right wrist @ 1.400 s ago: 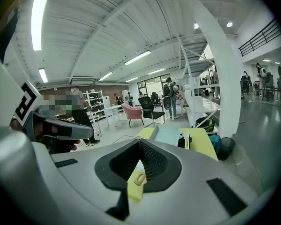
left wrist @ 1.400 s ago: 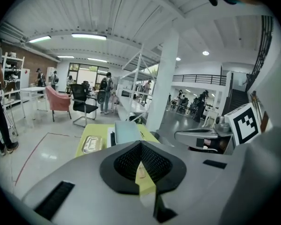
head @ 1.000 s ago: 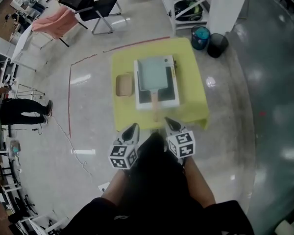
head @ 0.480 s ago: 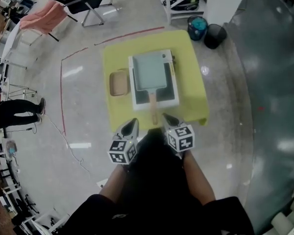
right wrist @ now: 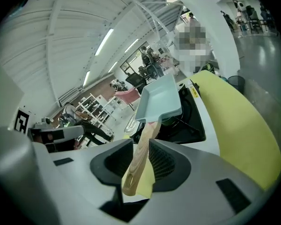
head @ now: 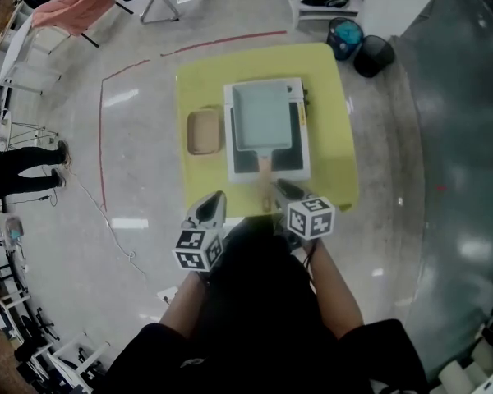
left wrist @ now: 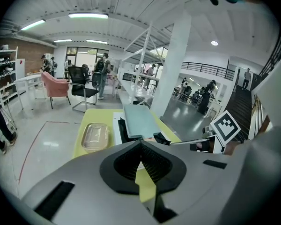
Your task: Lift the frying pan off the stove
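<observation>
1. On the yellow table (head: 329,72) in front of you sits a white stove (head: 306,161); the pale blue square frying pan (head: 263,120) rests flat on its dark top, not yet lifted
2. Its wooden handle (head: 265,169) points straight back at you over the stove's near edge, which is why your right gripper (right wrist: 141,146) meets it end-on
3. Your right gripper's jaws have just been opening; they stand partly apart with the handle's end between them, and the pads do not look clamped on the wood, so I judge that nothing is gripped yet
4. Your left gripper (left wrist: 140,144) hangs near the table's front edge, left of the handle, with its jaws together on nothing, probably kept clear of the work
5. A shallow tan tray (head: 203,131) lies on the table just left of the stove, apart from the pan
6. No brand or word can be read: a small yellow label (right wrist: 195,92) on the stove is too small to make out, and each gripper's cube (head: 311,218) bears only black-and-white square markers
</observation>
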`<state>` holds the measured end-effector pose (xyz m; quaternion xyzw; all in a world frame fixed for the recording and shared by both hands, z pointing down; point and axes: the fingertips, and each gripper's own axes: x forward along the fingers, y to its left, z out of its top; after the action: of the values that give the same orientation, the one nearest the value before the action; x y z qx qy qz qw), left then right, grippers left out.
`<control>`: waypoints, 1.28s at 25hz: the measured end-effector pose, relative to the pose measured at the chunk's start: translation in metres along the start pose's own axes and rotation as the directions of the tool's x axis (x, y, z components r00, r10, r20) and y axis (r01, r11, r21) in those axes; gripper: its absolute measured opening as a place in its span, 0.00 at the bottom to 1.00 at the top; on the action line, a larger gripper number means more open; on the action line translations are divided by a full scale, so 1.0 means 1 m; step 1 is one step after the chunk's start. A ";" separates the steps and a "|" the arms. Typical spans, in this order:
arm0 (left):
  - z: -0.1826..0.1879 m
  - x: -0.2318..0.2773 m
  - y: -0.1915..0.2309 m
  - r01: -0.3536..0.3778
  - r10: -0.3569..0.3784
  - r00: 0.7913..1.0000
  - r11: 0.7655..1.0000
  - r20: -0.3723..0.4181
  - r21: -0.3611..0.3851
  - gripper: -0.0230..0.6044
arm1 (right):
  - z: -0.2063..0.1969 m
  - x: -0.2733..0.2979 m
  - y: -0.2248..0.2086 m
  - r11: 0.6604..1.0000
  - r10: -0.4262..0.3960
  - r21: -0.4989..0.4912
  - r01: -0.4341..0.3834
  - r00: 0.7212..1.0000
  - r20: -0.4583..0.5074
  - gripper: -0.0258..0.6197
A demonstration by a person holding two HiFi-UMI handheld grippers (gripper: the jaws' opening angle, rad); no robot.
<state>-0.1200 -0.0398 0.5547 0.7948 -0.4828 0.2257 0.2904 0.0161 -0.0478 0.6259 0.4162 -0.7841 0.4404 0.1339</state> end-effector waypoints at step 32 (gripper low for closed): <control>-0.004 0.012 0.039 -0.041 0.039 0.999 0.997 -0.035 -0.065 0.11 | 0.001 0.060 -0.015 0.957 0.109 0.271 -0.101 0.994 -0.014 0.37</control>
<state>-0.1501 -0.0597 0.5749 0.7710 -0.5008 0.2290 0.3200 -0.0092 -0.0844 0.6689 0.3819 -0.7358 0.5556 0.0637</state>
